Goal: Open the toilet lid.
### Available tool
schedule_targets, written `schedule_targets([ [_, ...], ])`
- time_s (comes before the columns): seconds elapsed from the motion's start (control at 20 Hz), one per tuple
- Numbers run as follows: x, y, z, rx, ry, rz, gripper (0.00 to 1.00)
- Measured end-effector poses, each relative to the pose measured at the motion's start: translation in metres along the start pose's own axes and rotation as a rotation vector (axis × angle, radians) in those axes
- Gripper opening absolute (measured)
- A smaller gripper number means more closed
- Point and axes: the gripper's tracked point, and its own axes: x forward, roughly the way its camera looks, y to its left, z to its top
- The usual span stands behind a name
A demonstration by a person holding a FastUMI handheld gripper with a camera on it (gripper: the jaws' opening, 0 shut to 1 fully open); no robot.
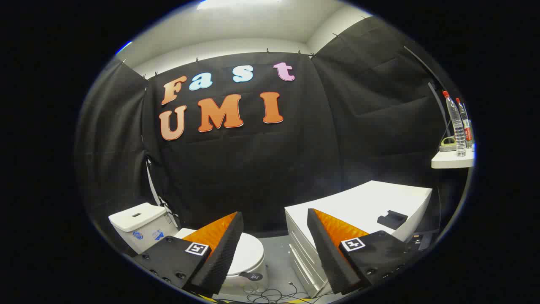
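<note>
fingers of the gripper (275,219) are spread wide with nothing between them, held up in the air and well apart from anything in the booth. down past the left finger sits the white ceramic toilet (139,230) with its boxy tank against the black cloth wall, and its smooth white oval toilet lid (249,253) lies flat and closed over the bowl, partly hidden behind that left finger. beyond the right finger stands a white drawer cabinet (358,202) with a small black object on top, and off to the far right a white shelf (449,160) carries clear plastic bottles with red caps (457,124). loose black cables (270,295) trail over the grey floor below. judging by this, the task is at the approach stage, the lid untouched. the next move calls for swinging left and down toward the lid's front edge, so a finger can catch under the rim and lift it up toward the tank.
</note>
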Motion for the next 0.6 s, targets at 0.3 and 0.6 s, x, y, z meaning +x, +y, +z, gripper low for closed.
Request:
schedule_targets([
  [0.3,-0.005,0.005,0.012,-0.028,-0.033,0.011,0.98],
  [0.6,-0.005,0.001,0.015,-0.002,-0.048,-0.001,0.98],
])
